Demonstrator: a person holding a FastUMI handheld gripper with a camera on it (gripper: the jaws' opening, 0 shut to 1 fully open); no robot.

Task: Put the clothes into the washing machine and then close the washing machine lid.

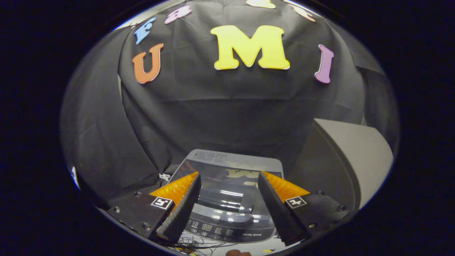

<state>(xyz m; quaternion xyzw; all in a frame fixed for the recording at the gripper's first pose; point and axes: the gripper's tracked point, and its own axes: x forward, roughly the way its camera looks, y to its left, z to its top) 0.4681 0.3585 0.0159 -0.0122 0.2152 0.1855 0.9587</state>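
Note:
A small top-loading washing machine (227, 199) stands below and just ahead of my fingers, against the black cloth wall. Its dark glossy lid (231, 177) lies flat and shut, with the ceiling lights mirrored in it. The control panel (220, 229) with its buttons runs along the near edge. My gripper (229, 179) hovers above the lid with its fingers wide apart and nothing between them. No clothes are in sight.
A grey box-like object (352, 160) stands to the right of the machine, taller than it. Thin dark cables (199, 243) lie on the white surface in front of the machine. The black cloth hangs close behind and to the left.

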